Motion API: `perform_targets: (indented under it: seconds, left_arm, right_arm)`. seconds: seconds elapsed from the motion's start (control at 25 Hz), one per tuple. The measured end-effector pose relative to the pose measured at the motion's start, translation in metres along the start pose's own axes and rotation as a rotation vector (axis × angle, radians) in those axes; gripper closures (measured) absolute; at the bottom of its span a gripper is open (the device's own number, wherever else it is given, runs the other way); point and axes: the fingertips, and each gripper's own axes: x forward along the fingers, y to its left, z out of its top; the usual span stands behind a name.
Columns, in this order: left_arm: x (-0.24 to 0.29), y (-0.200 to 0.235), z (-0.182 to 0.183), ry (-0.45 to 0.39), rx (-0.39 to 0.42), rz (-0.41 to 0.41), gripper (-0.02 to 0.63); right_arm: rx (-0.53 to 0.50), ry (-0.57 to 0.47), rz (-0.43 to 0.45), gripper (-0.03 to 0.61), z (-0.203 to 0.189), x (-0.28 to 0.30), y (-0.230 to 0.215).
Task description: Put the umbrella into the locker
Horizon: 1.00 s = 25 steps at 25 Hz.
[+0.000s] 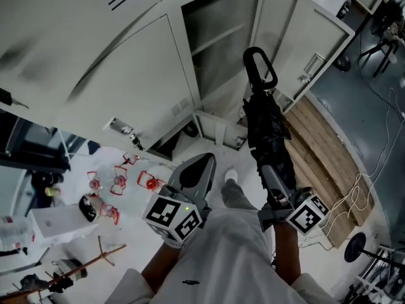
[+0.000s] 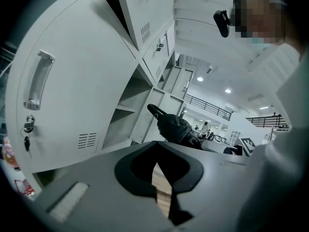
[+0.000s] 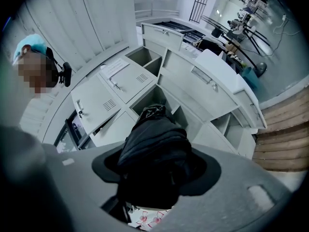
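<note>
Umbrella [image 1: 269, 128] fabric is gripped between the jaws of the right gripper [image 1: 273, 179], which are closed on the folded bundle near its lower end. In the right gripper view the black folds [image 3: 154, 149] fill the gap between the jaws. The left gripper [image 1: 204, 163] is held alongside, its jaws brought together with nothing between them.

The umbrella is carried in the air, pointed handle-first at the locker [image 1: 158, 87], its loop handle [image 1: 259, 65] just short of the open compartment [image 1: 215, 49]. It is judged to be light and stiff along its shaft, but soft and loose in the canopy (the cloth could well slide under the pads). A hold on the rolled body near the middle, or on the loop handle, would be the firmer one. With the grip so low, the far end may be expected to sag or swing.

The compartment stands open, its door [image 1: 297, 37] swung out to the right. A shelf [image 1: 212, 43] is seen inside, and nothing is seen on or under it. The neighbouring open compartments [image 3: 227, 122] in the right gripper view also appear bare.
</note>
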Motion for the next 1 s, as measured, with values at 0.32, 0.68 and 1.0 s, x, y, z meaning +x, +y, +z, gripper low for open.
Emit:
perform_targets:
  seconds: [0.32, 0.68, 1.0]
  left_arm:
    - [0.049, 0.009, 0.025, -0.021, 0.015, 0.019, 0.595]
    - [0.107, 0.02, 0.048, -0.056, 0.041, 0.063, 0.595]
    - [0.123, 0.03, 0.057, -0.071, 0.034, 0.105, 0.595]
  right_arm:
    - [-0.029, 0.029, 0.044, 0.293, 0.036, 0.042, -0.019]
    - [-0.05, 0.062, 0.133, 0.293, 0.075, 0.089, -0.045]
    - [-0.055, 0.097, 0.17, 0.293, 0.086, 0.119, -0.051]
